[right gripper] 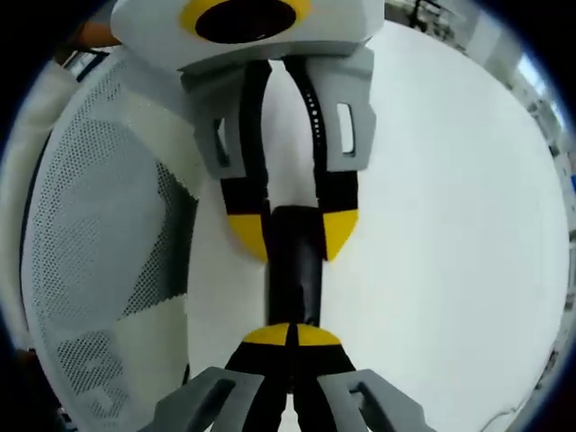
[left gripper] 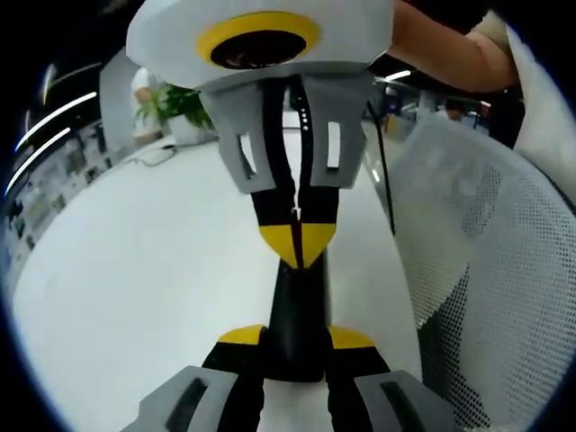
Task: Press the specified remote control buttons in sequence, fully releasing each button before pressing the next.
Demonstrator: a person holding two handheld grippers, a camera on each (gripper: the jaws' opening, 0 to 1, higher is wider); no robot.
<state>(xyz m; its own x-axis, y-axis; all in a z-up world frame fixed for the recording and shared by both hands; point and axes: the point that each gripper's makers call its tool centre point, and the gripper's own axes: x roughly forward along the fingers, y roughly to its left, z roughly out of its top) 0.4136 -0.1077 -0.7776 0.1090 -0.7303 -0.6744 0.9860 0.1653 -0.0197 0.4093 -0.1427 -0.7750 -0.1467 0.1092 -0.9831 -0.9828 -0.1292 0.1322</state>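
Remote (left gripper: 295, 315) between hand-held gripper (left gripper: 297, 338) jaws (clamped)

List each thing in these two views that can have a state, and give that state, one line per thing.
left tool: shut on the remote, jaws clamping its two sides.
right tool: shut, tips together and up against the remote.
remote: gripped by the left tool; whether a button is pressed down cannot be told.
ceiling lights: lit.
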